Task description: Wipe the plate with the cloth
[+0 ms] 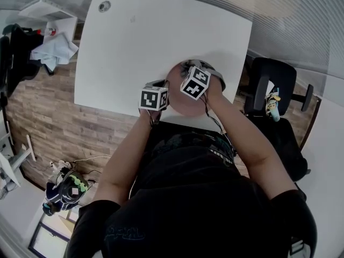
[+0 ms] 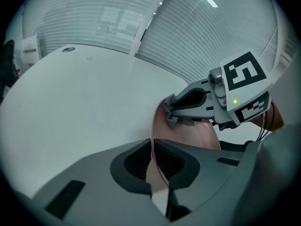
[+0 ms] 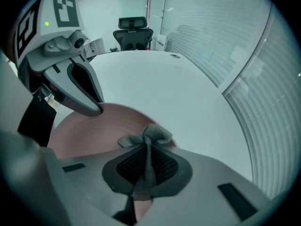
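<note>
Pink plate (image 1: 183, 105) sits near the front edge of the white bench (image 1: 134, 47) in the head view, partly hidden under the marker cubes of both tools. The left gripper (image 1: 161, 90) is at the left side of the plate, and the right gripper (image 1: 196, 79) is over it.

From the left gripper view, the left gripper (image 2: 151, 147) has its jaws almost together, and the thin rim of the plate (image 2: 188, 135) is pinched between them. The right gripper (image 2: 171, 108) holds a grey cloth (image 2: 171, 119) at the far rim of the plate.

From the right gripper view, the right gripper (image 3: 146, 159) has its jaws closed on the cloth (image 3: 150, 138), which bunches out beyond the tips, over the plate (image 3: 94, 131). The left gripper (image 3: 91, 108) touches the plate at its rim. A black office chair (image 3: 134, 32) stands behind the bench (image 3: 164, 84).
</note>
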`<state>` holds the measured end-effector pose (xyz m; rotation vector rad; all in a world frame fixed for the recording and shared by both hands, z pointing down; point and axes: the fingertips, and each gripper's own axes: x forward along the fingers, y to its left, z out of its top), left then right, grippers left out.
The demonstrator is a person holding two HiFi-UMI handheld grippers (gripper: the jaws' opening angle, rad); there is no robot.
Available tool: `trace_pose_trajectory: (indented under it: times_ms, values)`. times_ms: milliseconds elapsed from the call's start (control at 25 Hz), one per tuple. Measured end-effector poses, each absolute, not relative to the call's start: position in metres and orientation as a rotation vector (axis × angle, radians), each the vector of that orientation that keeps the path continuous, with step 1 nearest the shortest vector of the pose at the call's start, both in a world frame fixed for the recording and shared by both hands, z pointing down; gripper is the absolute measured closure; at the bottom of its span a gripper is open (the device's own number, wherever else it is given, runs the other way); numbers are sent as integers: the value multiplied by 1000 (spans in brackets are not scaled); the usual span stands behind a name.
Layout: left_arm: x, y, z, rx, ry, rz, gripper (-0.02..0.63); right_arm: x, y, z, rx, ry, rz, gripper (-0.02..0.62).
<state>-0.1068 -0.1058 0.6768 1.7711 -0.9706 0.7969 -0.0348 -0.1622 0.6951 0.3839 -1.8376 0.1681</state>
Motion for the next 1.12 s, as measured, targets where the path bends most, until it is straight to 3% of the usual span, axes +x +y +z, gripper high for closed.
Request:
trace_pose_trajectory:
  times_ms: [560, 1120]
  values:
    - [-110, -110, 679, 1754, -1017, 744, 578, -91, -103, 691, 248, -1943, 188, 554]
    - [-113, -114, 677, 1768, -1047, 768, 578, -51, -34, 689, 192, -1927, 333, 554]
